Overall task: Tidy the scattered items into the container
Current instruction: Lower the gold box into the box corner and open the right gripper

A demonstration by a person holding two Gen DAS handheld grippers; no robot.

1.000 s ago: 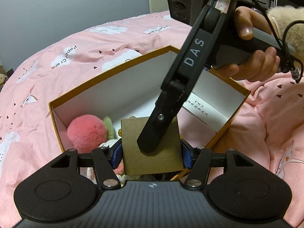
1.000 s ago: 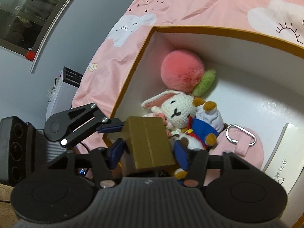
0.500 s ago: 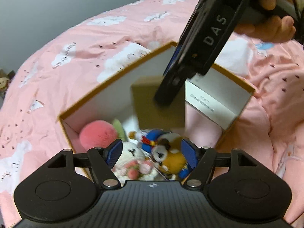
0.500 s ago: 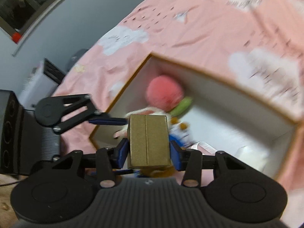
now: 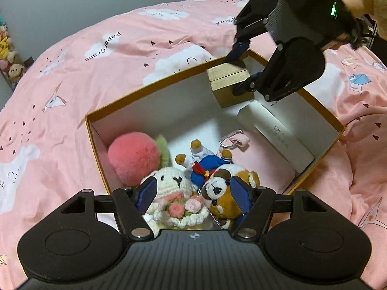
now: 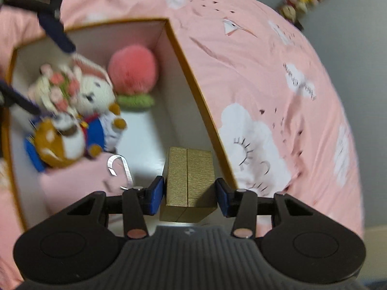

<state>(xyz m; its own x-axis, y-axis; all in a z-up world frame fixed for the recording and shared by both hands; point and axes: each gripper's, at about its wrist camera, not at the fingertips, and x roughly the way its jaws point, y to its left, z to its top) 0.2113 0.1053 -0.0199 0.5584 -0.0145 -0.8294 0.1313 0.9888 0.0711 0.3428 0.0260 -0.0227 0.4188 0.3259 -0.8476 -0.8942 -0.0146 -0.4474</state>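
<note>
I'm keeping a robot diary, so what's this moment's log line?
left gripper: open, empty | right gripper: shut on gold box | gold box: over container corner

Home bedroom. Bed (image 5: pixel 121 55) under pink bedding printed with clouds, paper cranes and "Paper Crane" text. Row of small plush toys (image 5: pixel 7 55) against the grey wall (image 5: pixel 72 4) at the left edge. Orange-rimmed box (image 5: pixel 150 89) of soft toys sits on the bedding.
</note>
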